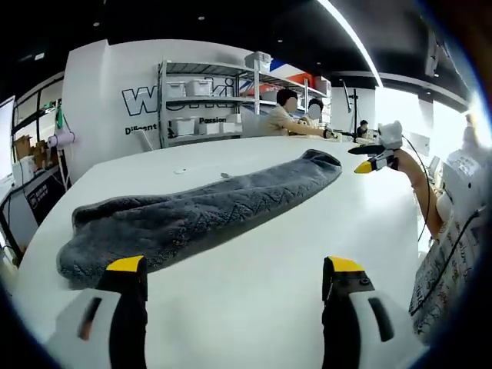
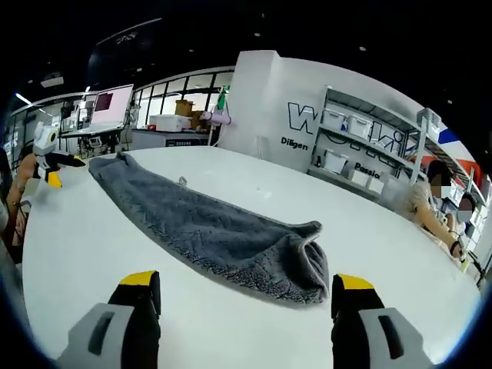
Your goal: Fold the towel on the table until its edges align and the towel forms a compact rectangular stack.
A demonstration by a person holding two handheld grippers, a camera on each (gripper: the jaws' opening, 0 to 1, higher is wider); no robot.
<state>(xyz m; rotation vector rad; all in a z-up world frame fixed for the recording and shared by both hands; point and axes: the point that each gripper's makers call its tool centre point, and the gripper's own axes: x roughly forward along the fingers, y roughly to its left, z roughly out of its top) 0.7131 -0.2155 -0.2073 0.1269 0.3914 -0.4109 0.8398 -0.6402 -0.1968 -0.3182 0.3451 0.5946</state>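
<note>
A grey towel (image 1: pixel 201 207) lies folded lengthwise as a long strip on the white table (image 1: pixel 261 284). In the left gripper view my left gripper (image 1: pixel 234 269) stands open just short of the strip's near end, its yellow-tipped jaws wide apart and holding nothing. My right gripper (image 1: pixel 374 157) appears at the far right of that view, in the air beyond the strip's other end. In the right gripper view the towel (image 2: pixel 215 231) runs away to the upper left, and my right gripper (image 2: pixel 244 283) is open before its thick rolled end. The left gripper (image 2: pixel 50 165) hovers at the far left.
A person's hand and sleeve (image 1: pixel 450 207) hold the right gripper. Metal shelves (image 1: pixel 223 96) with boxes stand behind the table, where people (image 1: pixel 288 115) sit. A monitor (image 2: pixel 110 108) and desks lie beyond the table's far end. A small pale object (image 1: pixel 179 171) rests on the table.
</note>
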